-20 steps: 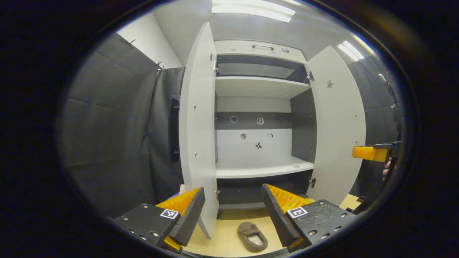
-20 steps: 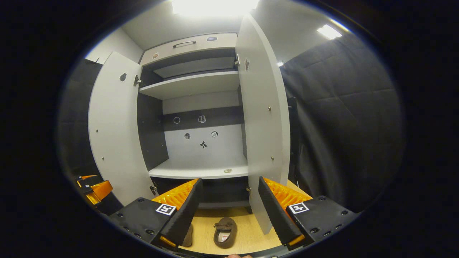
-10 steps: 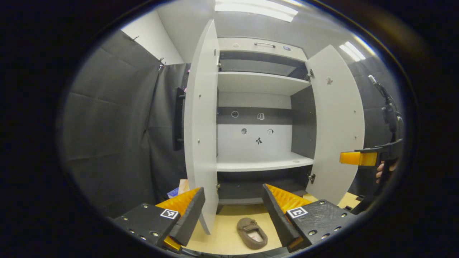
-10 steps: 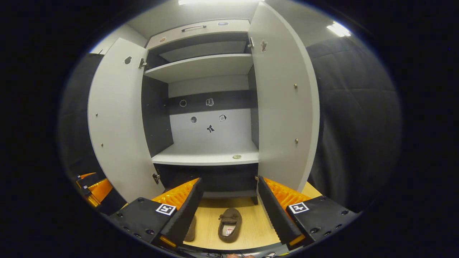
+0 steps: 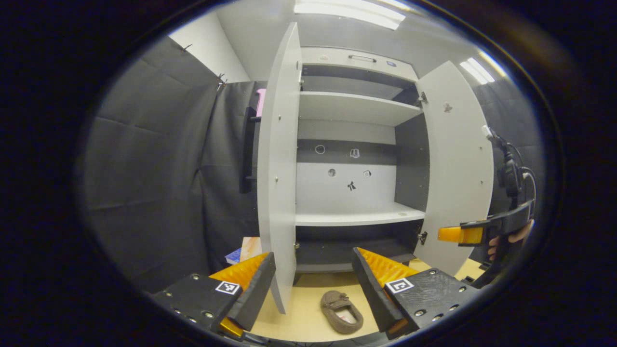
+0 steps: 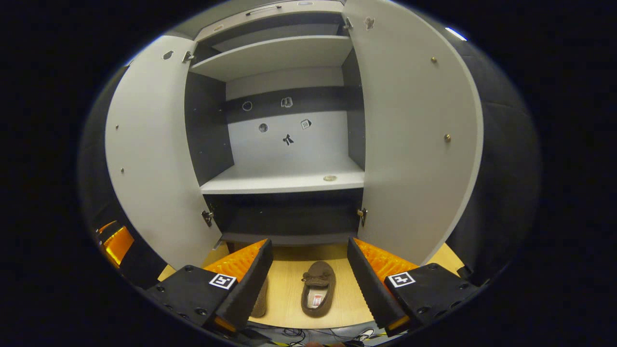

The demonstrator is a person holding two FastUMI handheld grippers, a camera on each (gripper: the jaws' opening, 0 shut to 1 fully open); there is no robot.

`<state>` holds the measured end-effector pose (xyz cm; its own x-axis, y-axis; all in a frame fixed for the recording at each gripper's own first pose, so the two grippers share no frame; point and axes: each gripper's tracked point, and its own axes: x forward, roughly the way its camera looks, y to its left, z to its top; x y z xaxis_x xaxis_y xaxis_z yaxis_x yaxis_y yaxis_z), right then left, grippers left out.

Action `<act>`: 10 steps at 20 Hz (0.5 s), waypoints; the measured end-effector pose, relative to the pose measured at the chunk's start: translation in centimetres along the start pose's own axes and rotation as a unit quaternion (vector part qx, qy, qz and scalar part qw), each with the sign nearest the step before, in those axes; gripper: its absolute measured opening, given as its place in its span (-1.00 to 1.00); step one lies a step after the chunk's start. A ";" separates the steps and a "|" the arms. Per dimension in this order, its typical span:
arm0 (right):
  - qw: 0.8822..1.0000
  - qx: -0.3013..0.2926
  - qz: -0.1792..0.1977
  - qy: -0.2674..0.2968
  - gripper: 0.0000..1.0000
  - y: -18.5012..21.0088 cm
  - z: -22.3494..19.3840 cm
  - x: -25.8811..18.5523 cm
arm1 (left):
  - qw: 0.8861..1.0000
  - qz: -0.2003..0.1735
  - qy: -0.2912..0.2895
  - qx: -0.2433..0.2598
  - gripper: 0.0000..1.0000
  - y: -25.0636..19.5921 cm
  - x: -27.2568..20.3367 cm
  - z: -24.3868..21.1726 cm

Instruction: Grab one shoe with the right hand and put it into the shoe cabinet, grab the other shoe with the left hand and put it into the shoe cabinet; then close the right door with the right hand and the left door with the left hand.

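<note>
Light wooden floor [image 6: 289, 294] with two brown shoes [image 6: 318, 295] before the shoe cabinet [image 6: 284, 183].

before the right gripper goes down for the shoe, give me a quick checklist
1. Right gripper open: ok.
2. Shoe on the floor between its fingers, apart from them: ok.
3. Second shoe beside it, partly hidden by the finger; clearance: cannot tell.
4. Both doors, left door and right door, open: ok.
5. Shelf free for a shoe: ok.
6. Left gripper open, holding nothing: ok.
</note>
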<state>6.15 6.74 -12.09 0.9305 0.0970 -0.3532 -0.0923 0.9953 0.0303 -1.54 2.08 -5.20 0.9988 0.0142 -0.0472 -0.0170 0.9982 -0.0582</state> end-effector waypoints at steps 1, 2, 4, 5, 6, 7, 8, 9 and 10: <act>1.000 0.004 0.004 0.016 0.96 0.4 -1.3 0.8 | 1.000 -0.003 0.003 -0.004 0.86 0.0 0.1 -0.3; 0.999 0.004 0.009 0.031 0.96 0.7 -2.4 1.5 | 1.000 -0.005 0.006 -0.008 0.87 -0.1 0.2 -0.6; 0.998 -0.005 0.015 0.068 0.96 1.5 -5.0 3.1 | 1.000 -0.008 0.015 -0.007 0.86 0.0 0.3 -1.2; 0.996 -0.011 0.023 0.085 0.96 2.0 -6.5 3.7 | 1.000 -0.007 0.020 -0.006 0.86 0.2 0.2 -1.6; 0.994 -0.015 0.036 0.102 0.96 2.7 -7.6 4.4 | 1.000 -0.005 0.029 -0.005 0.86 0.4 0.4 -2.2; 0.992 -0.018 0.049 0.117 0.96 3.3 -8.9 5.0 | 0.999 -0.003 0.037 -0.004 0.86 0.6 0.4 -2.8; 0.989 -0.018 0.061 0.134 0.96 3.8 -10.2 5.8 | 0.999 -0.001 0.044 -0.003 0.86 0.7 0.4 -3.2; 0.986 -0.016 0.070 0.149 0.96 4.3 -11.4 6.6 | 0.999 0.000 0.050 -0.001 0.86 0.8 0.5 -3.6; 0.984 -0.013 0.074 0.164 0.96 4.6 -12.5 7.5 | 0.998 0.001 0.055 0.001 0.86 0.8 0.5 -3.9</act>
<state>8.28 11.96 -26.28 0.7425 0.2308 -0.6288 -0.2314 0.9694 0.0826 -1.20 2.63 -9.16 0.9877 0.0094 -0.1562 -0.0184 0.9983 -0.0562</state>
